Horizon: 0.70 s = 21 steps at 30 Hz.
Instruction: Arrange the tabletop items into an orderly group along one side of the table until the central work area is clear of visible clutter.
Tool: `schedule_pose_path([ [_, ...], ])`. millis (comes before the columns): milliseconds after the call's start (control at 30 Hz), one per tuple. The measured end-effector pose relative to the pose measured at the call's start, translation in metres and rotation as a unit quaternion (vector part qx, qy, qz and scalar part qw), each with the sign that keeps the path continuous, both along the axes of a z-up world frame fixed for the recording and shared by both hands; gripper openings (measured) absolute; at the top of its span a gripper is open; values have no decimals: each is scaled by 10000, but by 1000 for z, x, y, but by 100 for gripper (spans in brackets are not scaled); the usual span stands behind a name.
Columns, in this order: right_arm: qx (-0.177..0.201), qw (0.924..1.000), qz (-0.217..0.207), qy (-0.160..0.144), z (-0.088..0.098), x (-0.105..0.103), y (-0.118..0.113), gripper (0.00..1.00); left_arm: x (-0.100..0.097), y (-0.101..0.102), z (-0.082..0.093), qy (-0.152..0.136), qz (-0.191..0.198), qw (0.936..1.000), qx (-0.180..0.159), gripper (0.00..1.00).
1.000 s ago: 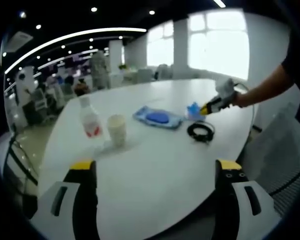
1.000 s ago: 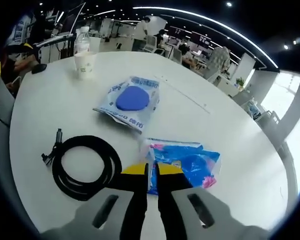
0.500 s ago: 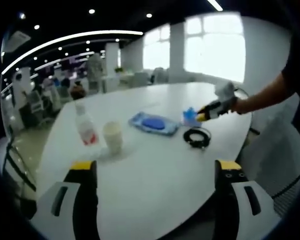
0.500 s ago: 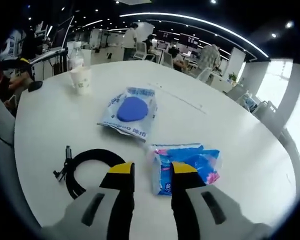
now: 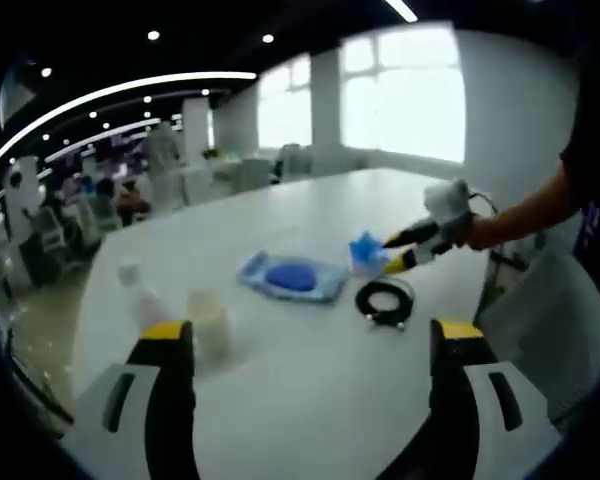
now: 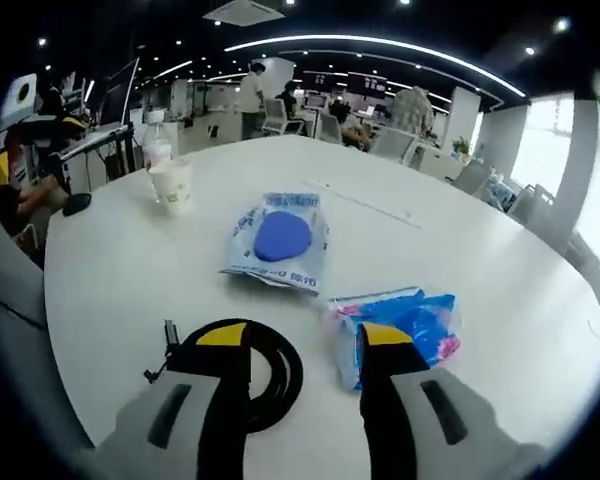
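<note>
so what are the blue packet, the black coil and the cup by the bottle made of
Blue packet: thin glossy plastic film, going by its crinkles and shine. Black coil: looks like a rubber or plastic sheathed cable, matte, with a plug end. Cup: probably paper, matte white and printed, though plastic is possible. Bottle: clear plastic.

Large white oval table (image 6: 460, 260), glossy, spread beyond the jaws in both views. In the right gripper view, lying directly on it: coiled black cable (image 6: 275, 370) between the two jaws, partly behind the left one; blue-and-pink packet (image 6: 410, 325) just above the right jaw; flat wipes pack with blue lid (image 6: 278, 240) farther ahead; paper cup (image 6: 173, 187) and clear bottle (image 6: 157, 150) side by side, far beyond the left jaw. In the left gripper view, cup (image 5: 208, 322) and bottle (image 5: 140, 300) blurred, just above the left jaw.
</note>
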State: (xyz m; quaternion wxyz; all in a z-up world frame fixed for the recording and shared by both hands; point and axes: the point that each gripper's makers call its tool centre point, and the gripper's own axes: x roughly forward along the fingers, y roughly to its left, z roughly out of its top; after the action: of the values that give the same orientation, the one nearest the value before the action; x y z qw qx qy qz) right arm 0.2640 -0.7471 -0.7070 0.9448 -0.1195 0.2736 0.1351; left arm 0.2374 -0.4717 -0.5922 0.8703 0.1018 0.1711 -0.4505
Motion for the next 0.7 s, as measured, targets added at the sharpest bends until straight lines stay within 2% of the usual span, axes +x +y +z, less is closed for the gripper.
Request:
schedule_pose_path([
  [233, 322, 9995, -56, 46, 4, -3, 11, 52, 22, -9, 11, -106, -135, 9998, 75, 93],
  [333, 409, 9991, -62, 92, 3, -3, 16, 54, 38, -16, 17, -139, -181, 9996, 159, 91],
  [567, 941, 9951, -289, 125, 3, -1, 30, 59, 67, -40, 32, -217, -369, 9991, 46, 82],
  [667, 1086, 9931, -414, 153, 2, 1, 31, 60, 80, -52, 38, -339, -463, 9983, 130, 79],
  [700, 1153, 9921, -465, 141, 3, 2, 32, 60, 84, -57, 40, -462, -556, 9972, 203, 77],
])
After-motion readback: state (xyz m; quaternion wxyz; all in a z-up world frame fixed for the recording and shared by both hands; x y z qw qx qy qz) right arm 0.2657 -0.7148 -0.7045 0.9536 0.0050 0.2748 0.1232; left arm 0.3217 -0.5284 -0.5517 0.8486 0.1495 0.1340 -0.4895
